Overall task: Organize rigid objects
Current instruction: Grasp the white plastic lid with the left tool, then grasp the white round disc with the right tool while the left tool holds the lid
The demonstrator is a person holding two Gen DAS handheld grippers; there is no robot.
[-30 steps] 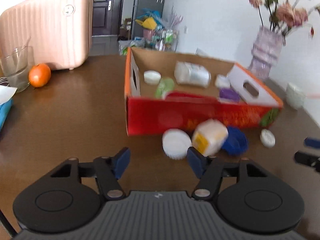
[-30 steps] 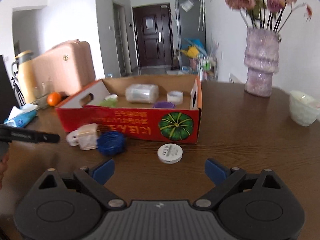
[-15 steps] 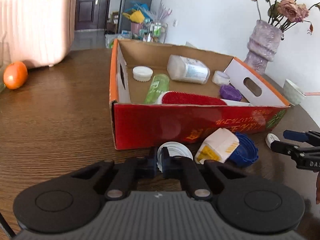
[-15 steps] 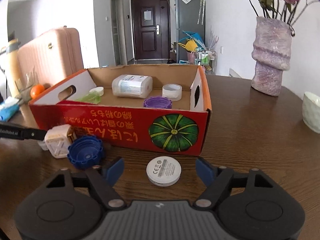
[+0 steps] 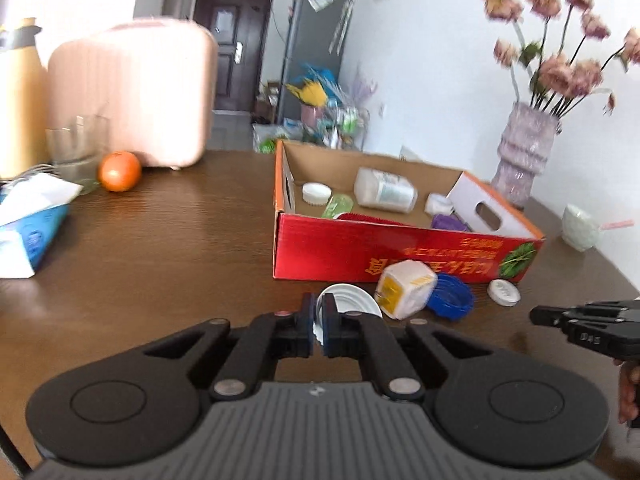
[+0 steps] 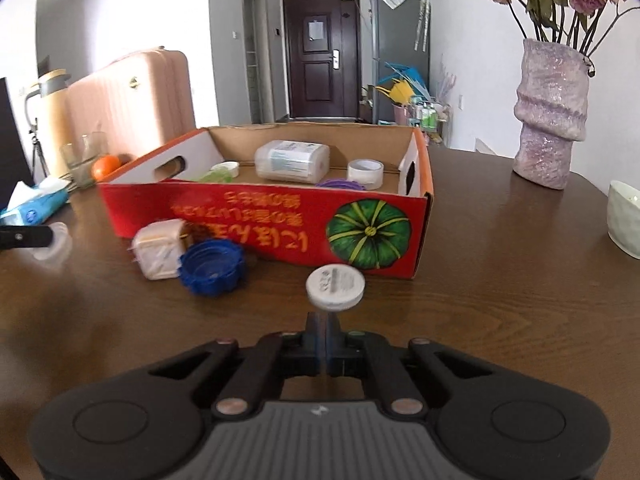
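Note:
A red cardboard box (image 5: 360,248) (image 6: 280,224) sits on the brown table and holds a clear jar, lids and a green tube. My left gripper (image 5: 319,330) is shut on the rim of a white ridged lid (image 5: 352,304) in front of the box. Beside it lie a white and yellow cube (image 5: 404,288) (image 6: 160,248) and a blue lid (image 5: 452,296) (image 6: 212,260). My right gripper (image 6: 322,344) is shut, its tips just short of a small white round cap (image 6: 335,282) (image 5: 503,292) that lies flat on the table.
A pink suitcase (image 5: 136,92), an orange (image 5: 119,171), a glass (image 5: 76,148) and a tissue pack (image 5: 28,224) stand at the left. A purple vase (image 6: 552,120) with flowers and a pale bowl (image 6: 624,216) stand at the right.
My left gripper closed on the white ridged lid and drew back with it. My right gripper went from open to shut while nearing the small white cap.

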